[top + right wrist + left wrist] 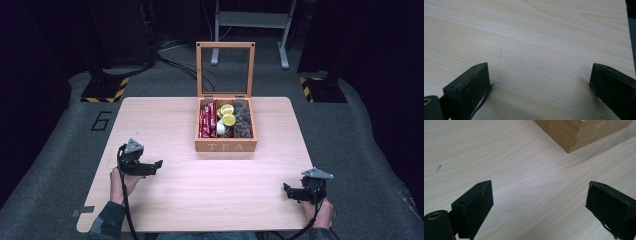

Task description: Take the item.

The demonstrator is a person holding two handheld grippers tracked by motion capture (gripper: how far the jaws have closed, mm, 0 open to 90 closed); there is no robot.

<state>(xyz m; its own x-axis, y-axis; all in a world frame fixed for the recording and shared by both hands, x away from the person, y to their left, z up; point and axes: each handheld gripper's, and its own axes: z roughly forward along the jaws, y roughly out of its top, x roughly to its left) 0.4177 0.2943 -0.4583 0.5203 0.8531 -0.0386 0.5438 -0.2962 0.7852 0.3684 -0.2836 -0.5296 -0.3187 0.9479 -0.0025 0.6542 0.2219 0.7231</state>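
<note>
Two hand-held tools rest low over a pale wooden table [165, 200] in the high view: the left tool [156, 165] near the left edge, the right tool [287, 189] near the front right corner, both well apart from a wooden tea box [226, 146] standing at the table's far middle, lid [225, 69] upright. Red packets [207, 120] fill its left compartment, yellow and white pods [225, 117] the middle, dark pieces [242, 120] the right.

From the left gripper view, the left tool [540, 195] is released, jaws wide over bare wood, the box corner [574, 135] ahead at upper right.

From the right gripper view, the right tool [540, 78] is likewise spread, nothing between its jaws, the table edge [627, 30] at right.
</note>
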